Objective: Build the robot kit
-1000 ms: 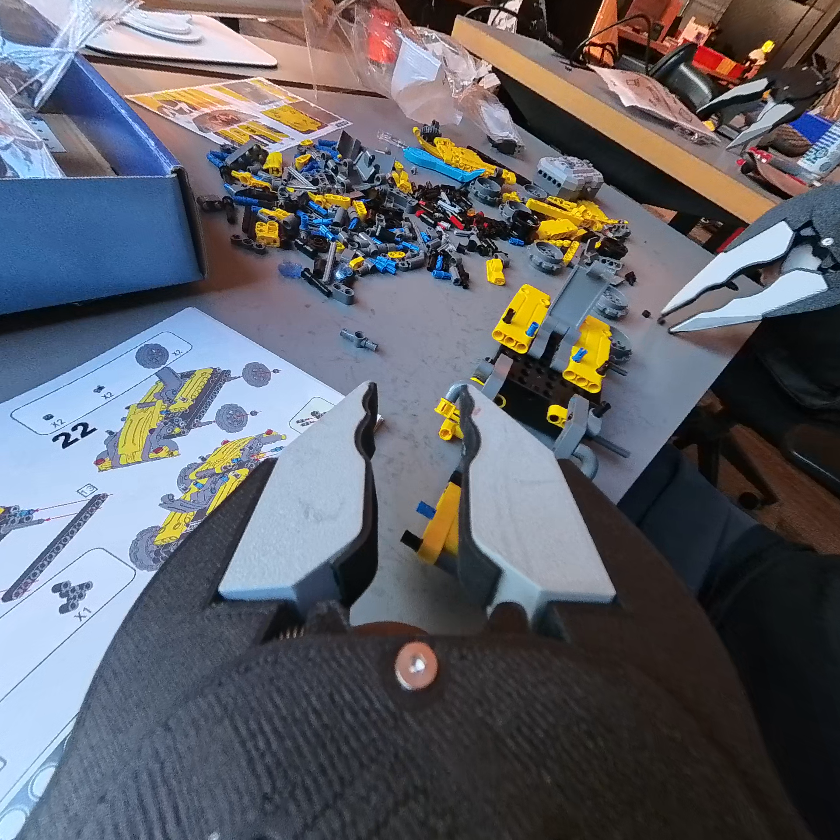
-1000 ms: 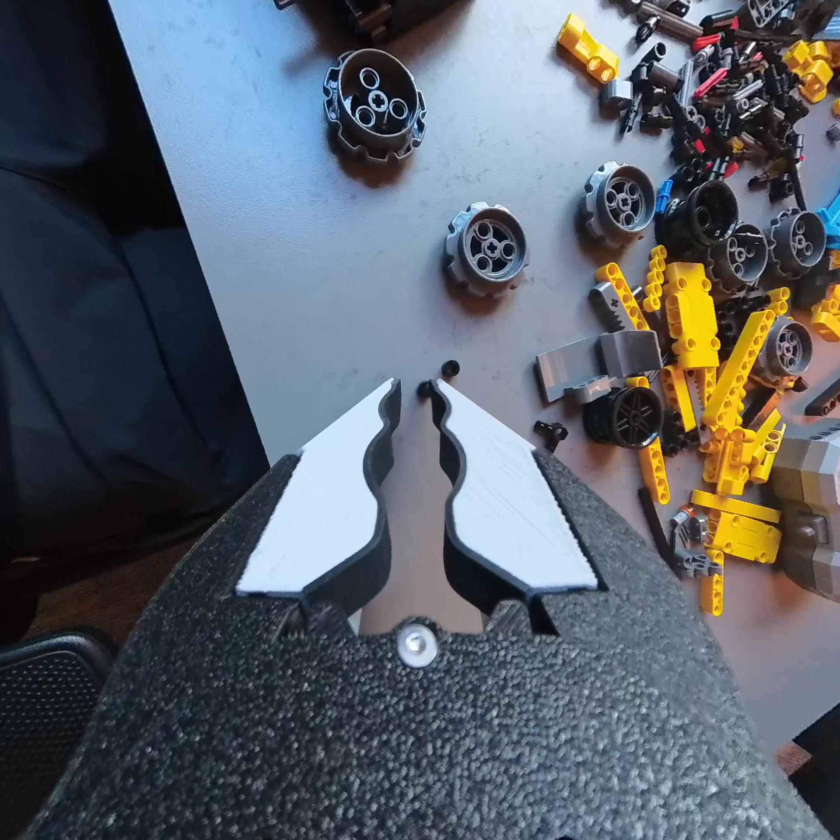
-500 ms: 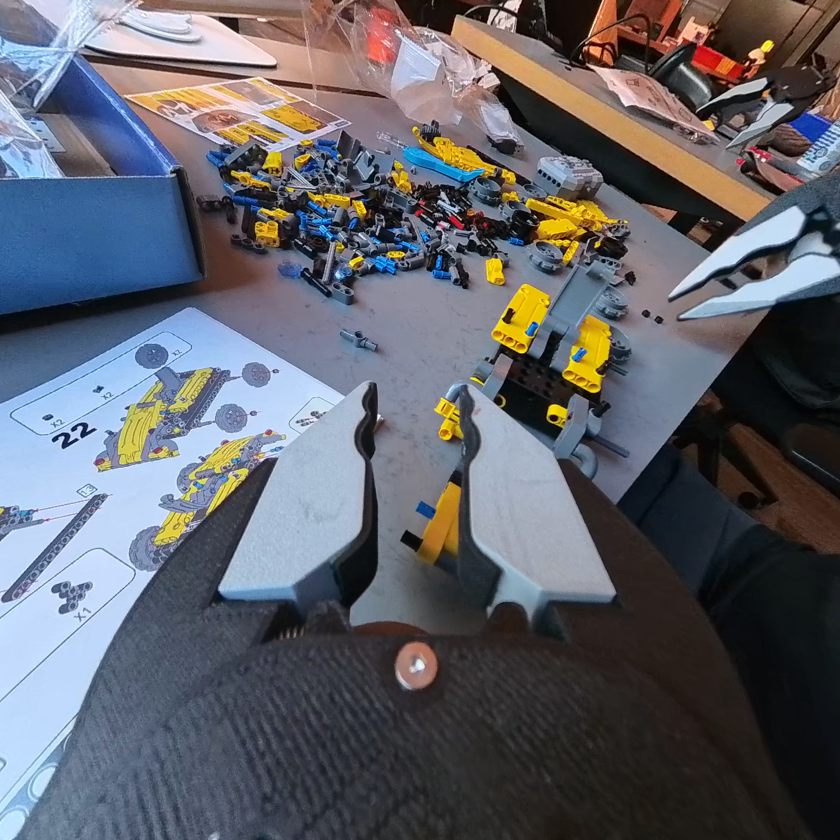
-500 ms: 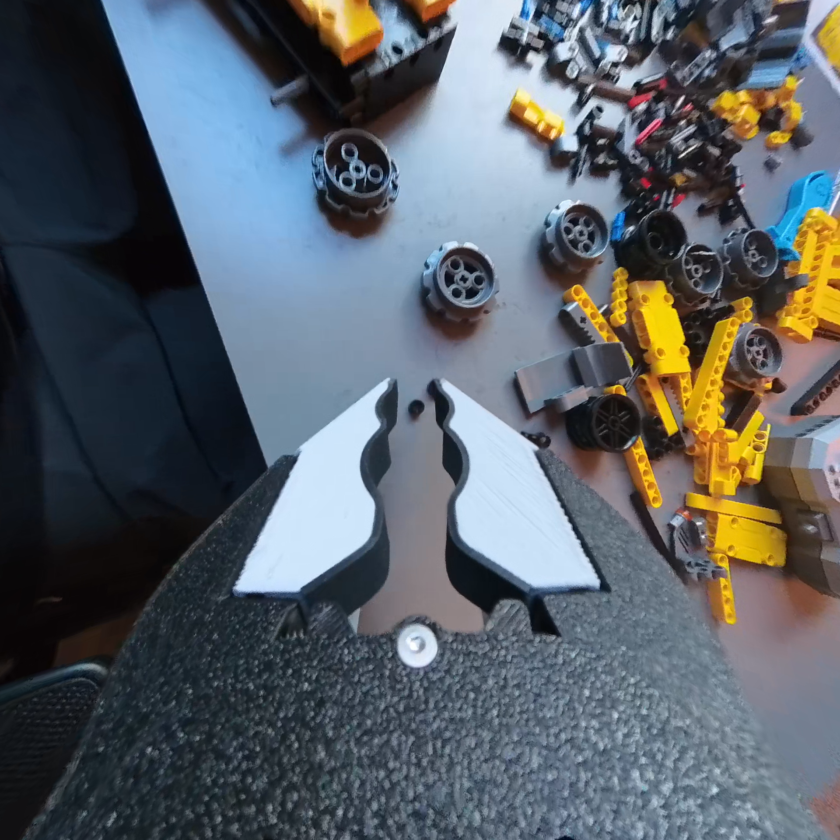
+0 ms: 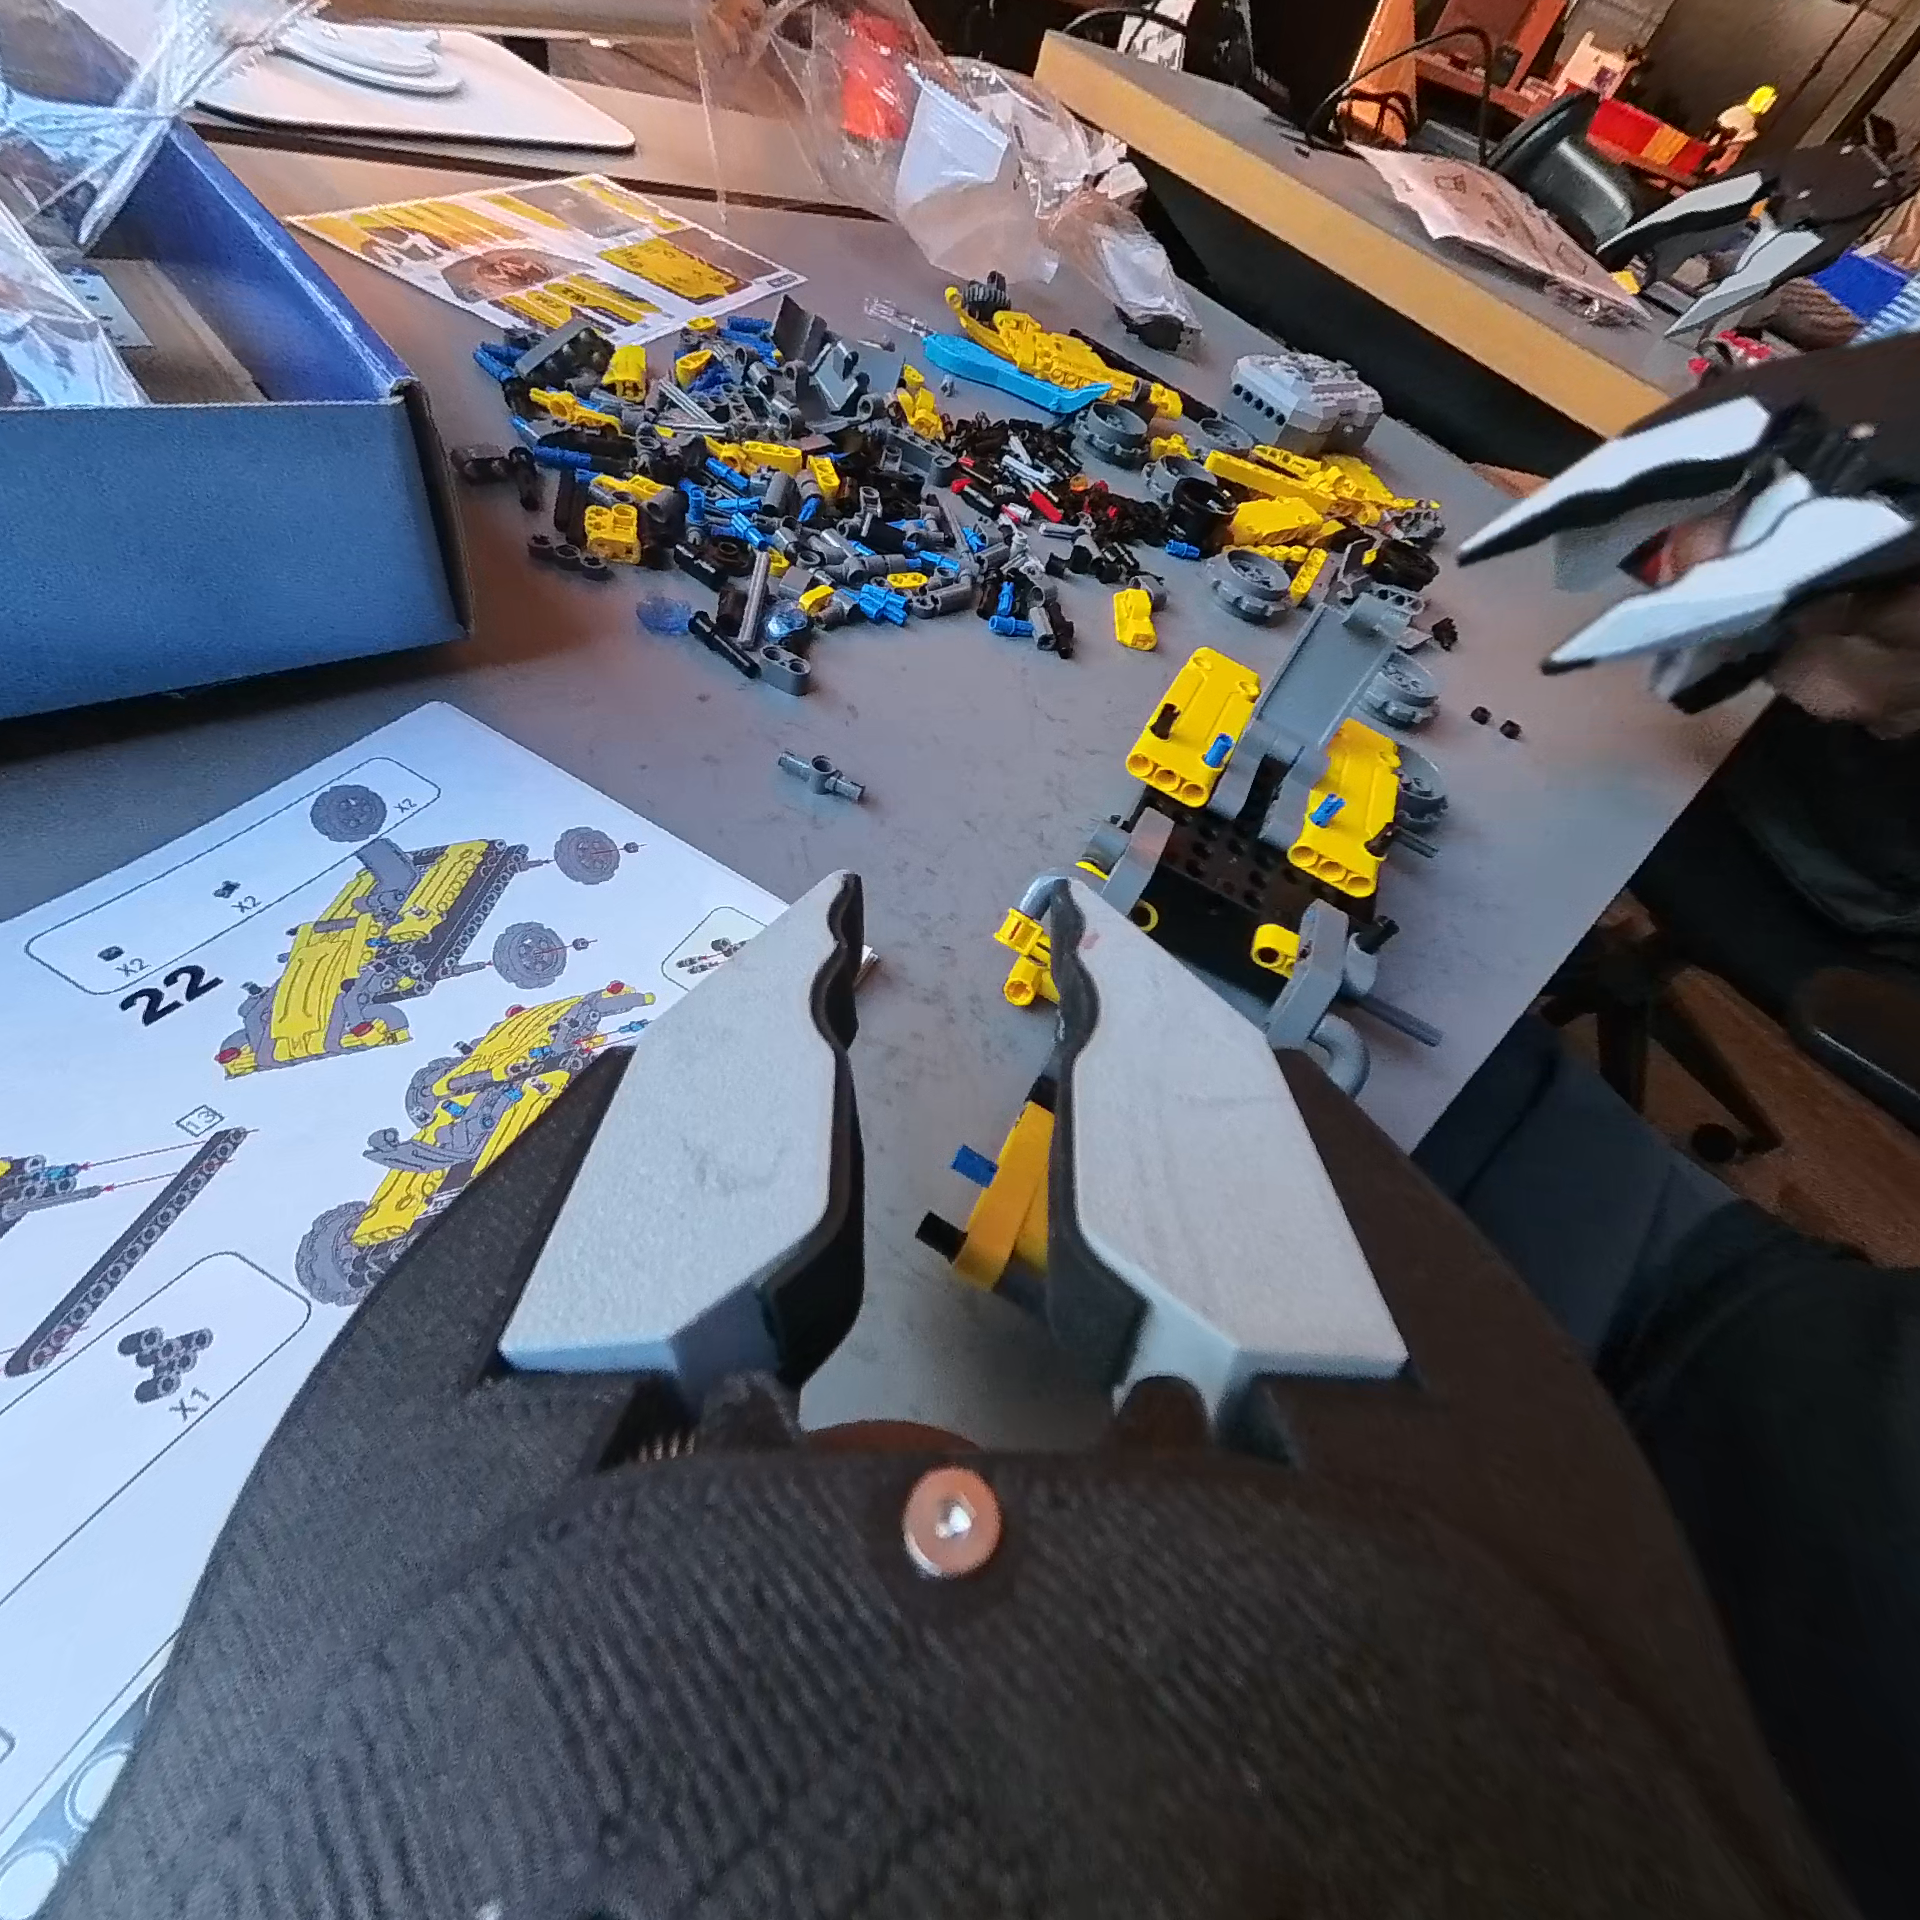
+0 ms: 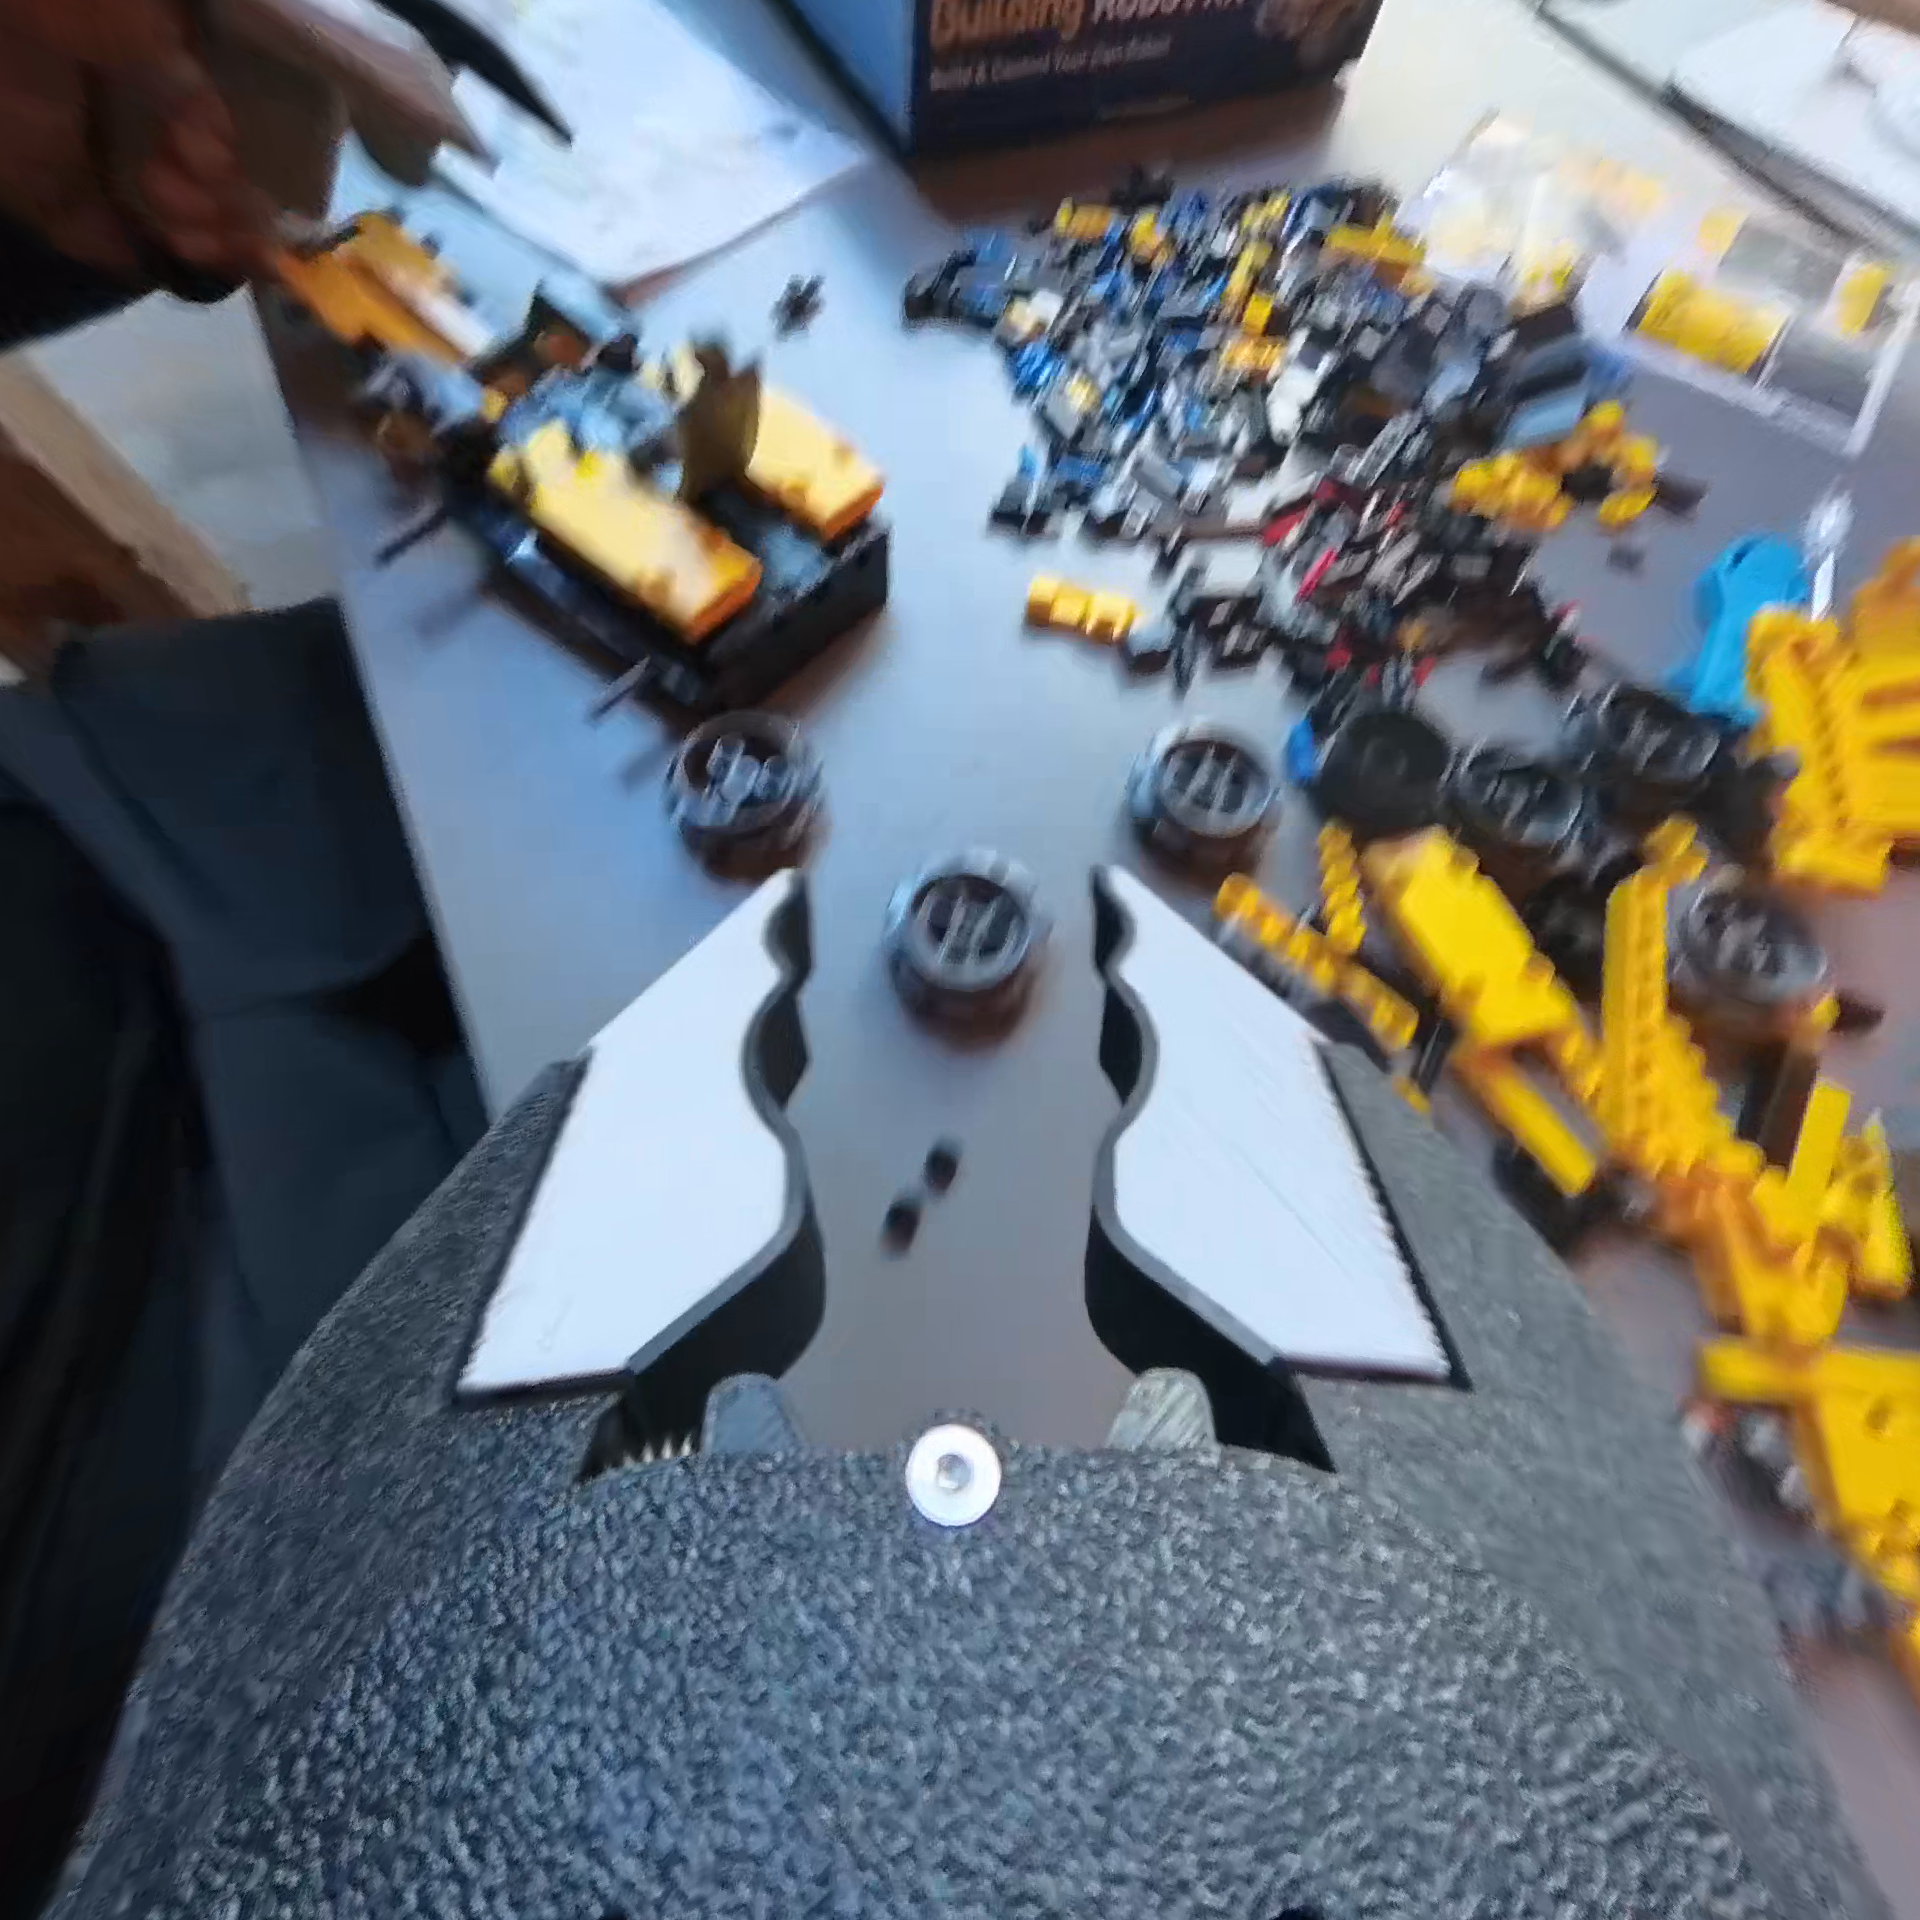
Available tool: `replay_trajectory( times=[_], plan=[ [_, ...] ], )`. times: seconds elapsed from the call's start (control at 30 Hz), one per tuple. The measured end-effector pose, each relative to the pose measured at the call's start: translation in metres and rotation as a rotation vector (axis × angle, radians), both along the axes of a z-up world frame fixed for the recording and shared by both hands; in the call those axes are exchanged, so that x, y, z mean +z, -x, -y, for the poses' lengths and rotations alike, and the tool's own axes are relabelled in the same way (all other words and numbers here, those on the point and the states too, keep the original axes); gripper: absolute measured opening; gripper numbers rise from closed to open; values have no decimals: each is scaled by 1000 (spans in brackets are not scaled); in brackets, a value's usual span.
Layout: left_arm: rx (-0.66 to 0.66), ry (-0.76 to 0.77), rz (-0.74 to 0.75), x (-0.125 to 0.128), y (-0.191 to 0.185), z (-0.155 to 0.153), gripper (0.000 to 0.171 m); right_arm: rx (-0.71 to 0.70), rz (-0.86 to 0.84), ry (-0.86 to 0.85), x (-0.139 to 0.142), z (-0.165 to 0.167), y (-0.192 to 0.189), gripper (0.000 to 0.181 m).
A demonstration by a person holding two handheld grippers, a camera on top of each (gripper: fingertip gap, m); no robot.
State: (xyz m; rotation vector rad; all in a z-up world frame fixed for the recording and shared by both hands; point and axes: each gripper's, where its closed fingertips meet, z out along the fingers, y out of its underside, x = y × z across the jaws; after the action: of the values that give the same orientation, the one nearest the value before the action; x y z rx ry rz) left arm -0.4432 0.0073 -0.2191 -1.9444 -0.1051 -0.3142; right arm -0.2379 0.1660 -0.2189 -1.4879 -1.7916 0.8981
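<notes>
My left gripper (image 5: 954,914) is open and hangs low over the grey table (image 5: 935,748). A yellow end of the half-built yellow and black vehicle (image 5: 1247,831) lies under its right finger. My right gripper (image 6: 948,883) is open wide, and a grey wheel hub (image 6: 966,935) sits on the table just beyond its tips. Two small black pins (image 6: 925,1184) lie on the table between its fingers. The right wrist view is blurred by motion. The right gripper also shows in the left wrist view (image 5: 1507,608), raised above the table's right edge. The vehicle shows in the right wrist view (image 6: 675,520).
A pile of small yellow, blue, grey and black parts (image 5: 883,499) covers the middle of the table. A blue box (image 5: 208,520) stands at the left, an open instruction booklet (image 5: 260,987) lies near me. Two more hubs (image 6: 743,790) (image 6: 1200,790) lie nearby. Plastic bags (image 5: 966,156) are behind. My hands' fingertips stand some 25 cm from each other.
My right gripper has opened wider, lifted off the two black pins and swung toward the wheel hub. My left gripper has not moved.
</notes>
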Motion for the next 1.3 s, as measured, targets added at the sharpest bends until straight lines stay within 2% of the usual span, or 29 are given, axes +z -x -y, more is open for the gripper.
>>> replay_trajectory(
  times=[0.07,0.17,0.23,0.4,0.47,0.67,0.83,0.93,1.03,1.13,1.2,1.3],
  plan=[
    [0,0,-1,0,0,0,32,-36,4,-36,5,-10,23,35],
    [0,0,0,0,0,0,32,-99,91,-130,0,-30,56,25],
    [-2,-1,1,0,0,0,32,-128,165,-192,-6,-43,74,0],
    [-7,-4,5,1,-1,0,32,-157,215,-178,-5,-68,127,0],
    [-9,-6,5,1,-1,0,32,-145,278,-158,-14,-72,140,0],
    [-11,-11,5,2,-1,1,32,-88,417,-141,-48,-68,143,0],
    [-10,-23,-3,3,-2,1,32,-111,354,-112,-36,-76,149,0],
    [-11,-27,-1,4,-2,1,32,-124,390,-124,-41,-84,145,0],
    [-18,-30,7,4,-2,2,32,-161,333,-124,-33,-94,145,0],
    [-22,-34,11,5,-3,2,32,-194,387,-91,-42,-107,144,0],
    [-26,-32,10,4,-3,2,33,-165,384,-80,-41,-104,153,0],
    [-28,-32,14,4,-3,2,32,-130,336,-151,-27,-99,172,0]
  ],
)
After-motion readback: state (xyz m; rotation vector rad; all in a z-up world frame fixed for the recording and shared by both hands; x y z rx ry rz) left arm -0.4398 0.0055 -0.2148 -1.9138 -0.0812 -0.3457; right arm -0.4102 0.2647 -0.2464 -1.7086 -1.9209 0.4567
